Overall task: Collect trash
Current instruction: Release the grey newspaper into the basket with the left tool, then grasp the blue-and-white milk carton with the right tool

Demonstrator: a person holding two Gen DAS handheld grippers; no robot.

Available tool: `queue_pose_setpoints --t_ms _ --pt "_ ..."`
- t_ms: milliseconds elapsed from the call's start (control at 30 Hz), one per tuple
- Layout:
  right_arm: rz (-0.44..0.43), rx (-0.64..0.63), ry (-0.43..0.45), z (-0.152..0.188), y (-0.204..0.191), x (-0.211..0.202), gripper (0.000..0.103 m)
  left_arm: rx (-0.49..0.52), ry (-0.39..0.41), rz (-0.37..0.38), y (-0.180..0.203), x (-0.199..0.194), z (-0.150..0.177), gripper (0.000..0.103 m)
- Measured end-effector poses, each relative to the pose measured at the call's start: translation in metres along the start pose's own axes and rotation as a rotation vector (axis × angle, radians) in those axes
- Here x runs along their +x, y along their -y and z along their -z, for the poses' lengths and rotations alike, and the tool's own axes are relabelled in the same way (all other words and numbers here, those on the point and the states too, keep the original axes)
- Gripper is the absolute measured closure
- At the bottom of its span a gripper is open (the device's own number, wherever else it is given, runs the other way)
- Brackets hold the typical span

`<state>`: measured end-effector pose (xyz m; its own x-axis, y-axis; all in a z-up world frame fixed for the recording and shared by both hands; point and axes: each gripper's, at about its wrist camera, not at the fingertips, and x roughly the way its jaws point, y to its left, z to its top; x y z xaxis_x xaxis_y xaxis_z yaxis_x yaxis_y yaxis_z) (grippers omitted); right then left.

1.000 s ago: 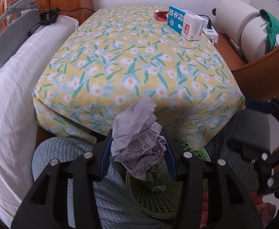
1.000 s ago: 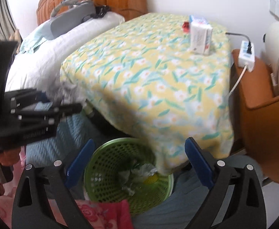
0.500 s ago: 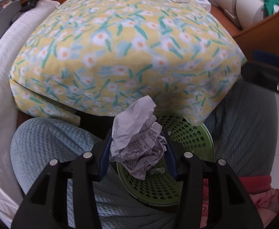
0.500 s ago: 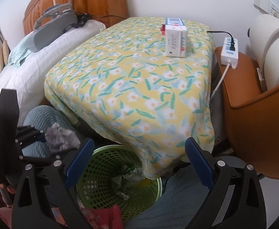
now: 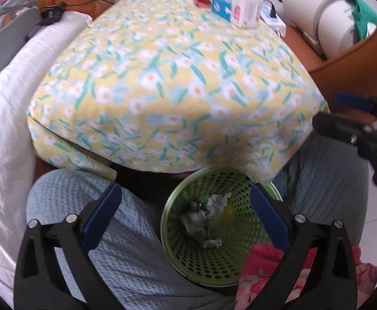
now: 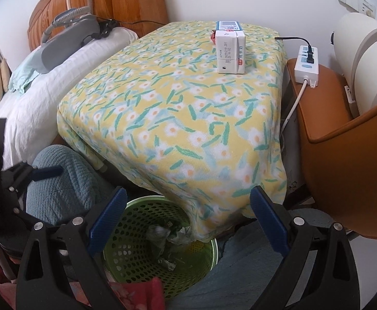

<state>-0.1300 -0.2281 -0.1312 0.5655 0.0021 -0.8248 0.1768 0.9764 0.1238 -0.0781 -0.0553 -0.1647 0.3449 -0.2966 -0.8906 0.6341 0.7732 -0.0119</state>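
From the left wrist we see our left gripper (image 5: pixel 185 206), jaws just sprung wide, empty, above the green basket (image 5: pixel 242 178); the crumpled paper (image 5: pixel 209 213) lies inside. From the right wrist, our right gripper (image 6: pixel 188 214) spread too; milk carton (image 6: pixel 230 51), probably, on the worktop (image 6: pixel 162 118)

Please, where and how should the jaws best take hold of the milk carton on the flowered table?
Probably grip the milk carton across its two long flat sides, coming down from above. It lies flat on the flowered cloth, its white end facing the right-hand camera, with a small red thing close by.
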Motion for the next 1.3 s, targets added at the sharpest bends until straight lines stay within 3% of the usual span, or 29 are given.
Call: queue_pose_setpoints --t_ms 200,367,567,767,1033,1167,1300 --pt "0.001 -0.016 0.019 -0.009 -0.004 -0.001 0.008 -0.028 0.03 -0.041 -0.014 -0.01 -0.01 0.008" --pt "0.034 -0.027 0.058 -0.037 -0.006 0.0 0.008 -0.034 0.101 -0.087 -0.027 -0.025 -0.04 0.008" --pt "0.102 -0.04 0.11 -0.096 0.0 0.014 0.008 -0.05 0.182 -0.118 -0.041 -0.03 -0.101 0.008" --pt "0.177 -0.021 0.161 -0.159 0.018 0.038 0.003 -0.104 0.209 -0.085 -0.048 -0.014 -0.162 0.008" --pt "0.204 0.052 0.102 -0.199 0.051 0.084 0.003 -0.112 0.194 -0.093 -0.045 0.018 -0.212 0.008" --pt "0.179 0.071 0.063 -0.203 0.061 0.092 0.022 -0.12 0.184 -0.09 -0.045 0.03 -0.226 0.008" --pt "0.12 0.088 0.041 -0.198 0.069 0.096 0.055 -0.126 0.178 -0.084 -0.042 0.041 -0.238 0.008"
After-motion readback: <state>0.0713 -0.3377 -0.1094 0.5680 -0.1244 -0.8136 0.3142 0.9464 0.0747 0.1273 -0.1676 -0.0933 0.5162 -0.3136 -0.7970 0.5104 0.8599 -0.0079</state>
